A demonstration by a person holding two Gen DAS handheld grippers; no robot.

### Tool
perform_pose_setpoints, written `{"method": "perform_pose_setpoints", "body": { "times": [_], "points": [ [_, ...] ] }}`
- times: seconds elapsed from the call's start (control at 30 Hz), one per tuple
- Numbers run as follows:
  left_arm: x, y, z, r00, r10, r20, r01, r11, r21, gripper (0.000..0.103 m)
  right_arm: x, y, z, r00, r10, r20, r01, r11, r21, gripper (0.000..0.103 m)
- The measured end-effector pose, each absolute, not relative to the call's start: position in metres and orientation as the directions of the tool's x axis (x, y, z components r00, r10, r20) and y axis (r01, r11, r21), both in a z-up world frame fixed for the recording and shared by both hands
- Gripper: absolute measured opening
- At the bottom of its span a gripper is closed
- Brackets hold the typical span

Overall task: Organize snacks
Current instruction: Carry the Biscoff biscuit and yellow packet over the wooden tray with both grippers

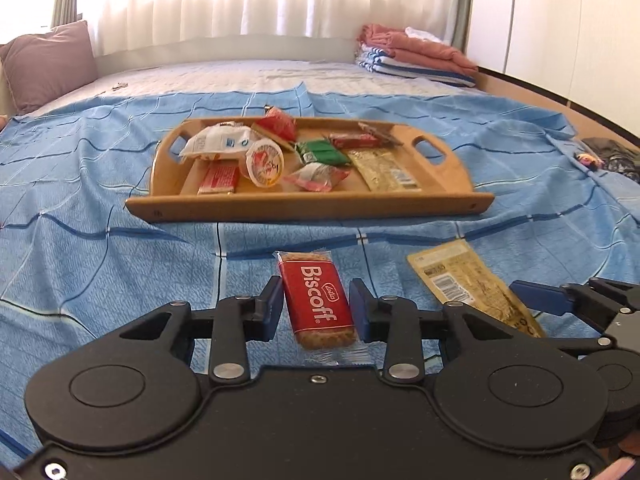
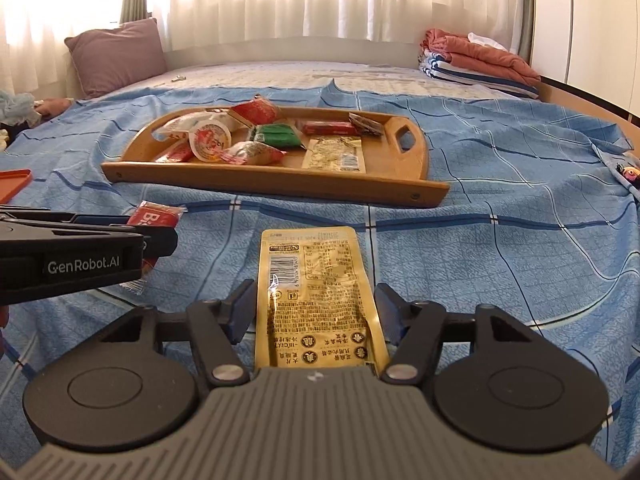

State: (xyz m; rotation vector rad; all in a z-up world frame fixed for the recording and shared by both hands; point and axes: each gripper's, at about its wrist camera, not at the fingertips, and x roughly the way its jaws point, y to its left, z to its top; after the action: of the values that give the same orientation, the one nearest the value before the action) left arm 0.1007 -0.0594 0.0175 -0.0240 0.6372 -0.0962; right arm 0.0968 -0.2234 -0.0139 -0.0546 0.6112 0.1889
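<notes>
Left gripper (image 1: 316, 308) clamping biscuit packet (image 1: 318, 300) lying on blue sheet (image 1: 100, 264). Right gripper (image 2: 316, 312) seemingly squeezing gold pouch (image 2: 316, 292). Only right view showing orange lid (image 2: 14, 184). Tray (image 1: 308, 204) sitting beyond.

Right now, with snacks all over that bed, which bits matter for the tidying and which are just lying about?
Part of the job:
- Biscoff packet, between the left tool's fingers
- gold packet, between the right tool's fingers
- wooden tray already holding snacks

Just lying about:
- purple pillow
- folded blankets
- orange lid
</notes>
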Motion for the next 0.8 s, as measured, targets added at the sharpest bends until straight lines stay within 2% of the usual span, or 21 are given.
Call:
{"method": "perform_pose_setpoints", "body": {
  "times": [0.4,0.8],
  "points": [
    [0.109,-0.047,0.052,0.825,-0.113,-0.553,0.118,0.993,-0.027,0.034,0.108,-0.234,0.024,0.839,0.181,-0.513,-0.159,0.983,0.087,0.066],
    [0.136,-0.03,0.087,0.84,-0.141,-0.524,0.153,0.988,-0.019,0.034,0.138,-0.243,0.055,0.851,0.174,-0.496,-0.112,0.982,0.152,0.066]
  ]
}}
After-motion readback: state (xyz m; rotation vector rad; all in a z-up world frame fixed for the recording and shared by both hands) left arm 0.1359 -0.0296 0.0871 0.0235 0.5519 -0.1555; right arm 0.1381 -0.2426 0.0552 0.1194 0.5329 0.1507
